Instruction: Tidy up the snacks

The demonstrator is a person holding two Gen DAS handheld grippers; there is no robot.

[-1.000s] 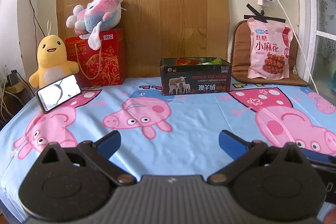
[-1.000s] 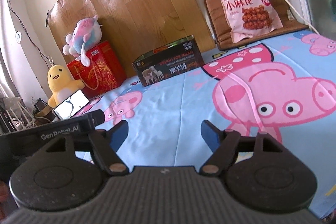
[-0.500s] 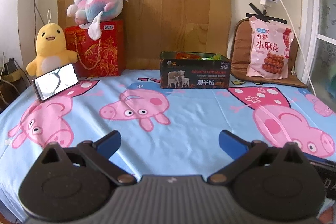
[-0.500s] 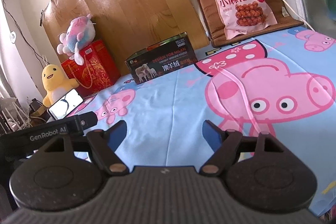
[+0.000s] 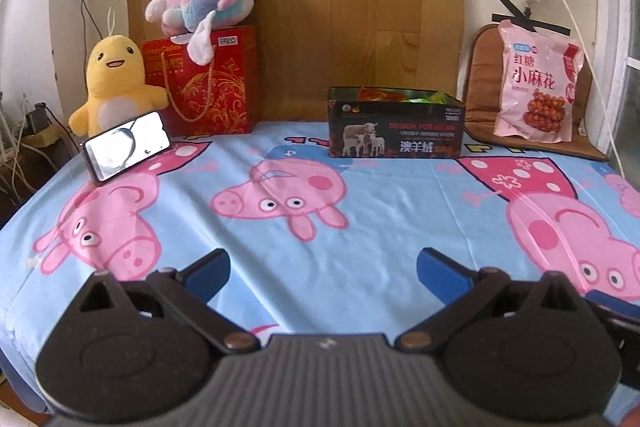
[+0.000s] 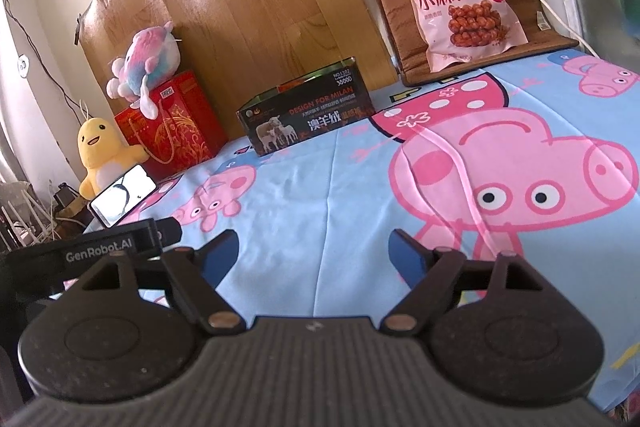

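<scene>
Both tongs held wide apart and empty above the pig-print sheet.

The left tongs (image 5: 323,269) and right tongs (image 6: 314,253) were seen spread wide with nothing between them; the right jaws had just been opening. The dark box (image 5: 396,123) of snacks was set at the far edge of the tabletop (image 5: 360,235), against the wooden board (image 5: 340,7). The pink snack bag (image 6: 456,3) was propped upright on a brown cushion (image 6: 400,39), right of the box and apart from it.
</scene>
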